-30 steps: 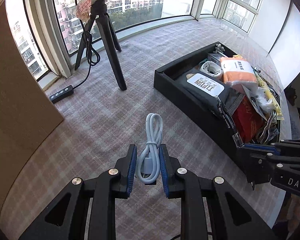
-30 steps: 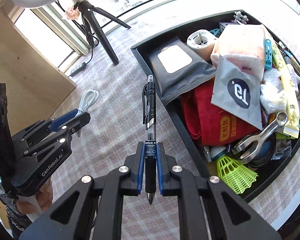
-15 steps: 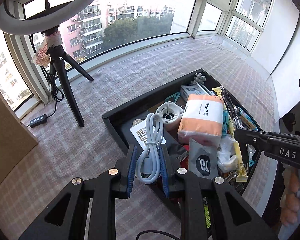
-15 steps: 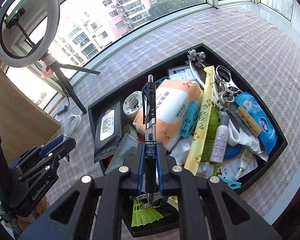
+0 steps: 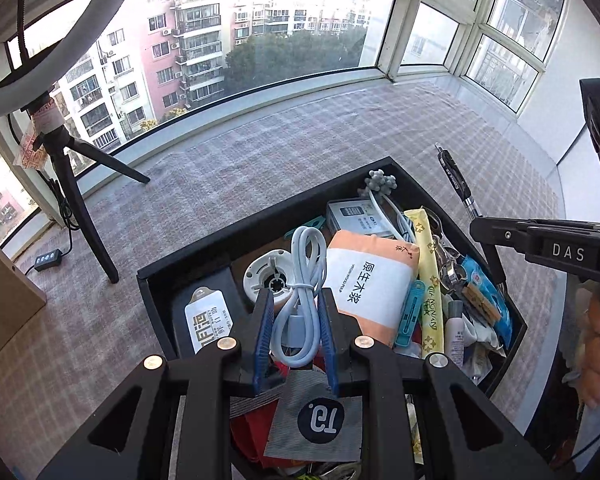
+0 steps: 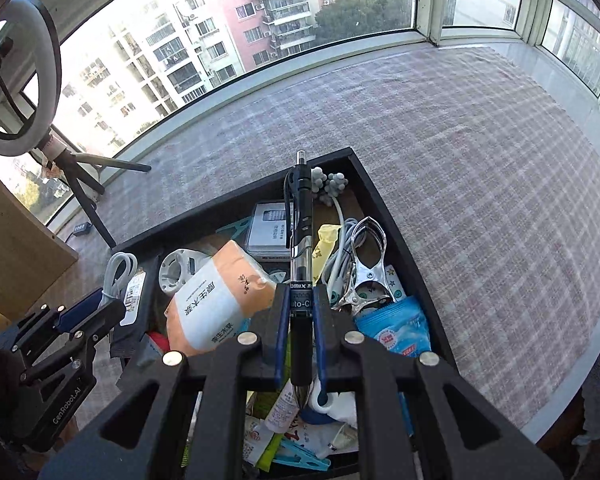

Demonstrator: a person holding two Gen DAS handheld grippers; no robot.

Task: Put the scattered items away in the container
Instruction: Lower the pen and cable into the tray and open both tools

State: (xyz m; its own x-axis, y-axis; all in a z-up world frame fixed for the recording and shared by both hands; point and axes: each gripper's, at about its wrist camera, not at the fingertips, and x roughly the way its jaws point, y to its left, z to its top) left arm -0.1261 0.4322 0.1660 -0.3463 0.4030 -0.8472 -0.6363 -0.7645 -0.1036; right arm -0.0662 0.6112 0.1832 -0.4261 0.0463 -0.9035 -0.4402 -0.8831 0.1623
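a ring light (image 6: 18, 76) on a black tripod (image 5: 80, 196) stands on the checked cloth (image 6: 480, 168) by the window (image 5: 236, 40), near a wooden panel (image 6: 16, 256)
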